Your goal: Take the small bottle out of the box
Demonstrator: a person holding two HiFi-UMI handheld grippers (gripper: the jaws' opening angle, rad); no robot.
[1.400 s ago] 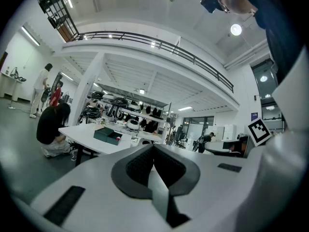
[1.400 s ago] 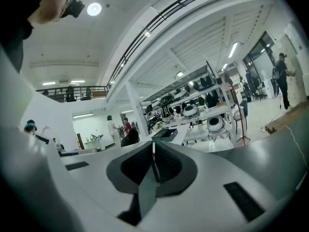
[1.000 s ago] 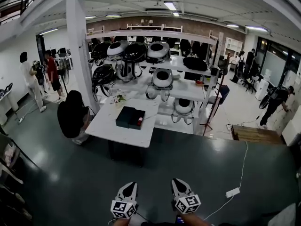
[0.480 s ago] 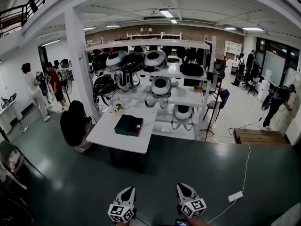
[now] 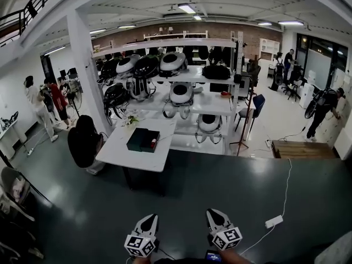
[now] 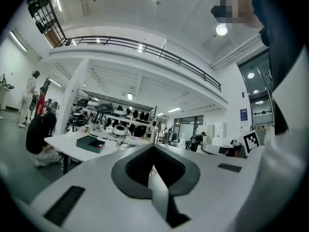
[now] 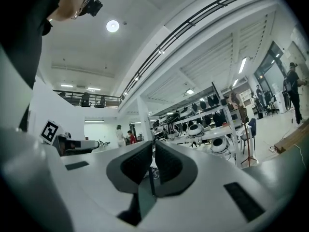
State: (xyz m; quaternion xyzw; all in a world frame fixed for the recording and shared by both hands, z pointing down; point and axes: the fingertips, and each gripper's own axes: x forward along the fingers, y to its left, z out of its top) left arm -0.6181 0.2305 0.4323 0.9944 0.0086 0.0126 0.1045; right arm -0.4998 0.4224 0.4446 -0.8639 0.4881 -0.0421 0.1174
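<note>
Head view showed both grippers low at the frame's bottom edge, over the dark floor (image 5: 181, 197) and well apart from the counter (image 5: 118, 157) ahead. The left gripper (image 5: 149, 219) had its fingers pressed together with nothing between them. The right gripper (image 5: 213, 214) also had its fingers closed and empty. On the counter sat the dark box (image 5: 140, 139), with the small bottle (image 5: 153, 143), a red speck, in its right part. A person (image 5: 82, 141) in black crouched at the counter's left end. Shelves (image 5: 190, 102) stood behind the counter.
</note>
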